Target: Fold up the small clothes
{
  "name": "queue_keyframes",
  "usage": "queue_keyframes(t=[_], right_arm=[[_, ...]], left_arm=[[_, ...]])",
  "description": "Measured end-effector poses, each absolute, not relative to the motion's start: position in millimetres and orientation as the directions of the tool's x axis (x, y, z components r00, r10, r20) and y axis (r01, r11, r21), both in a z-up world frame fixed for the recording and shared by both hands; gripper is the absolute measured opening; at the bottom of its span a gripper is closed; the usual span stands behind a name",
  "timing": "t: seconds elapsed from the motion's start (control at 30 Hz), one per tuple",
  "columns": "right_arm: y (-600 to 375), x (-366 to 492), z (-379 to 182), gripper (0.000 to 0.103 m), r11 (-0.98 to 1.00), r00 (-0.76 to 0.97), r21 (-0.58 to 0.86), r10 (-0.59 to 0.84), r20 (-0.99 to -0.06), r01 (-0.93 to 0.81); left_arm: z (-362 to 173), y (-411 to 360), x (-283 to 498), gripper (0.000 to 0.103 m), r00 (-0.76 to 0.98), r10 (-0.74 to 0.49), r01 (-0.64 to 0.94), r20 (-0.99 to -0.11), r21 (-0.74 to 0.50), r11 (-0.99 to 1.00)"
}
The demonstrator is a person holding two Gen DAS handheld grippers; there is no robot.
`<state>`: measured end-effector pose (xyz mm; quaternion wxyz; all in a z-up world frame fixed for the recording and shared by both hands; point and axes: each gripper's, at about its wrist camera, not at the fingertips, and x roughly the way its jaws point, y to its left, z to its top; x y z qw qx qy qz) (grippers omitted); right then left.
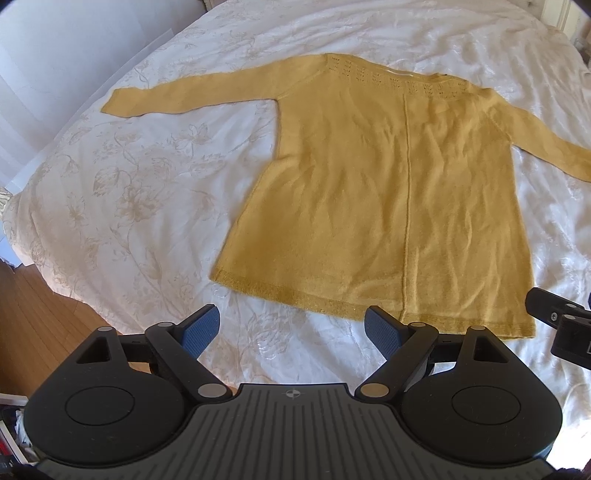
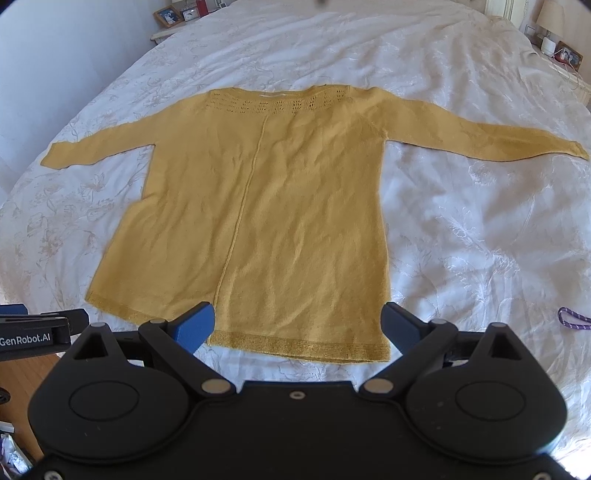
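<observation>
A mustard-yellow knit sweater (image 1: 388,184) lies flat on the white bed, both sleeves spread out, neckline at the far side, hem nearest me. It also shows in the right wrist view (image 2: 266,221). My left gripper (image 1: 291,332) is open and empty, hovering just before the hem's left part. My right gripper (image 2: 297,325) is open and empty, above the hem's right half. The right gripper's body shows at the right edge of the left wrist view (image 1: 561,325).
The white floral bedspread (image 1: 129,192) covers the bed. Wooden floor (image 1: 33,325) lies off the bed's left edge. A purple cord (image 2: 574,317) lies on the bed at right. Nightstands with picture frames (image 2: 171,16) and a lamp (image 2: 550,22) stand at the far side.
</observation>
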<state>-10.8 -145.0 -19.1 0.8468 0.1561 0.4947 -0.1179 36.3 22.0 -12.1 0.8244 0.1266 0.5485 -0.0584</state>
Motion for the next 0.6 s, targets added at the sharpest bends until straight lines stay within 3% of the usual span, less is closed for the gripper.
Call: queue_keyframes(t=[0.33,0.6], right_arm=[[-162,23,-18,0.097,0.884,0.486,0.164,-0.080,-0.870,0.438],[-206,50,3,0.096,0.829,0.576,0.163,-0.216,-0.788,0.535]], left_arm=[[-9,15,87,0.085,0.390,-0.056,0.289,-0.919,0.065,0.955],[13,-7,139,0.085,0.491,-0.191,0.367,-0.850,0.003,0.930]])
